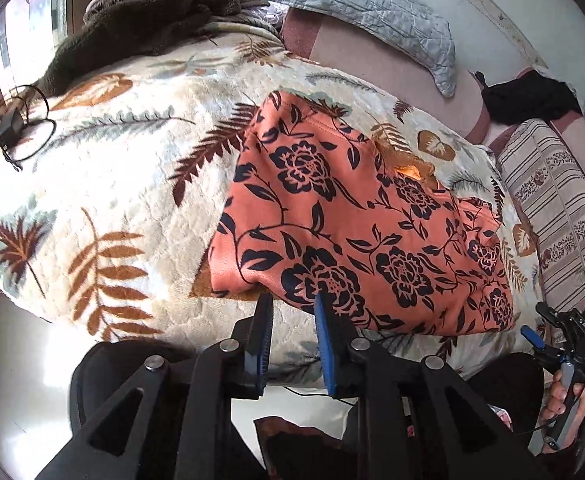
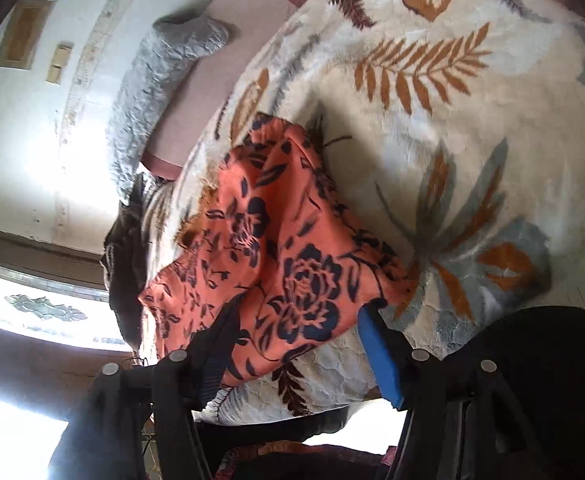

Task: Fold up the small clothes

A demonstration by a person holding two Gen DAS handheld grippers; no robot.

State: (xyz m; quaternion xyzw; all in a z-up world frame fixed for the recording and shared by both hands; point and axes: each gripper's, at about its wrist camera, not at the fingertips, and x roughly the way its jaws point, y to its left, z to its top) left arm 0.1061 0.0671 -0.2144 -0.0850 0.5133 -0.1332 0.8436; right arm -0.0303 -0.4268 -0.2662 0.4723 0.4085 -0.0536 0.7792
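- Your left gripper [image 1: 292, 300] has its fingers [image 1: 262, 328] set to a narrow gap right at the near hem of the orange floral garment [image 1: 356, 224]. Nothing sits between them, though the blue-padded finger touches or overlaps the cloth edge.
- Your right gripper [image 2: 292, 320] has its fingers [image 2: 376, 336] spread wide, straddling the near corner of the same garment; the cloth lies in the gap, not pinched.
- The garment lies on the bed's leaf-patterned blanket [image 1: 112, 184], close to the near edge and already doubled into a rough rectangle. From the right wrist view the far part bunches and rises in a ridge.
- To do this step well, I would say slide each lower finger under every layer at the hem before you close. Take the two near corners level with each other, so the fold line comes out straight.
- Lift only enough to clear the plush blanket, which looks likely to drag at the cloth. Carry the edge over to meet the far edge, then smooth out the ridge.
- Farther off, a pair of glasses [image 1: 24, 124] beside a small black item, and a dark brown fleece [image 1: 148, 16], lie on the bed well away from your fold. A grey quilted pillow [image 1: 372, 12] rests beyond.
- Writing: white letters show on the right gripper's body in the left wrist view, seemingly "DAS", too small to be sure. The garment shows no label.
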